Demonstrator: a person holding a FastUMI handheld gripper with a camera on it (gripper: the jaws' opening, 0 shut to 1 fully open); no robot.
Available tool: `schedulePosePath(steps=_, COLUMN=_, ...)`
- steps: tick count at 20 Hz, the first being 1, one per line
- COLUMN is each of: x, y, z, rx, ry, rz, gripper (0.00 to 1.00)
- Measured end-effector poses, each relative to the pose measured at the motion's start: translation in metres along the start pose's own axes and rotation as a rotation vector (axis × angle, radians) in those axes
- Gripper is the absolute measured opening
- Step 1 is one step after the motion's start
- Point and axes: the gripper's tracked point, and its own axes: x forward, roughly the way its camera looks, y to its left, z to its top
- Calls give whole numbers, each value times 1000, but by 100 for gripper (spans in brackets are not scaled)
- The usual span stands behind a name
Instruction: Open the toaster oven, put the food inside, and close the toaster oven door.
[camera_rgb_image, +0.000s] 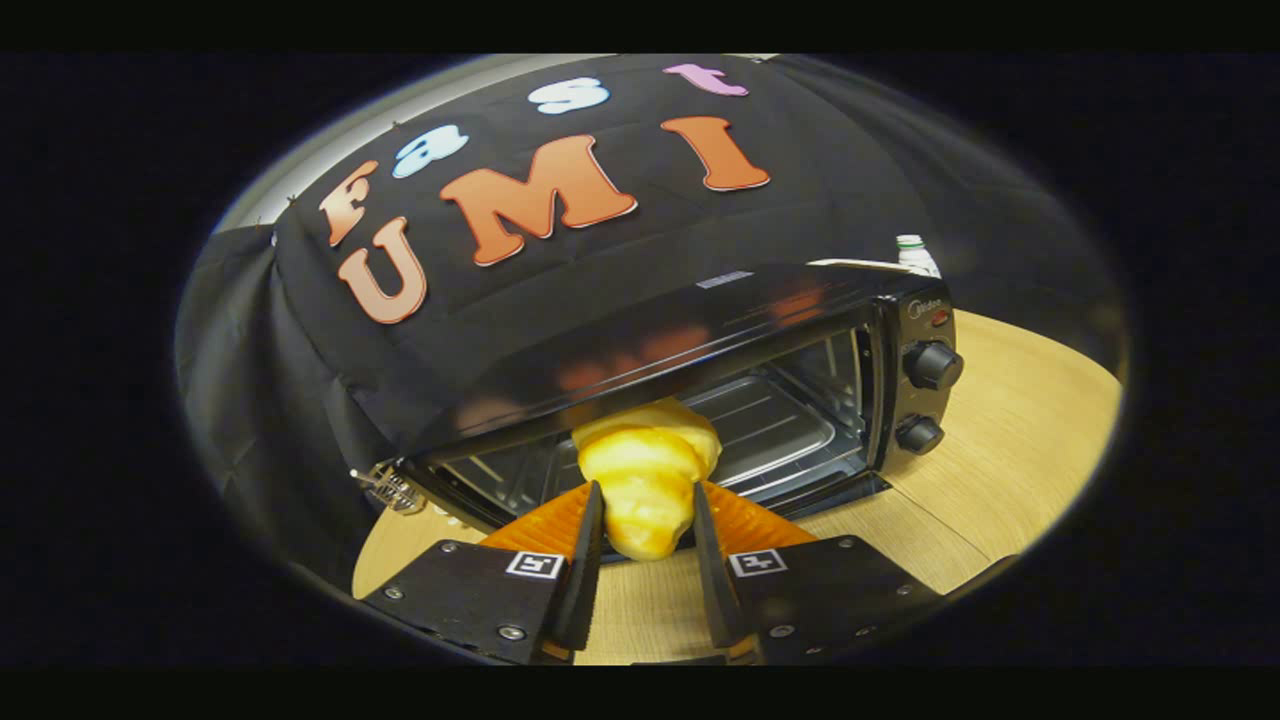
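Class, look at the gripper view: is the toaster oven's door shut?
No: the toaster oven stands open, its rack showing, while the gripper holds the croissant at its mouth.

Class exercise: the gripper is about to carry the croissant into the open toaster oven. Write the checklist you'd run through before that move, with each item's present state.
1. Both fingers of the gripper press on the croissant: ok.
2. Toaster oven open: ok.
3. Tray inside bare where it shows: ok.
4. Croissant lined up with the opening: ok, just ahead of it.
5. Clearance under the oven's top edge: cannot tell.
6. Door fully down: cannot tell.
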Motion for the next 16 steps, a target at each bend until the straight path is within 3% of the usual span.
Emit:
schedulePosePath(steps=3, x=12, y=-12, z=3, rx=-2, ry=1, rz=-57, gripper=50)
schedulePosePath(steps=6, x=8, y=-16, z=8, rx=-42, ry=-23, rz=-64, gripper=63)
schedulePosePath(steps=10, x=-21, y=-12, z=8, rx=-111, ry=-49, rz=-48, gripper=99)
schedulePosePath(steps=16, x=-105, y=3, z=13, rx=-241, ry=-149, rz=-4, gripper=98)
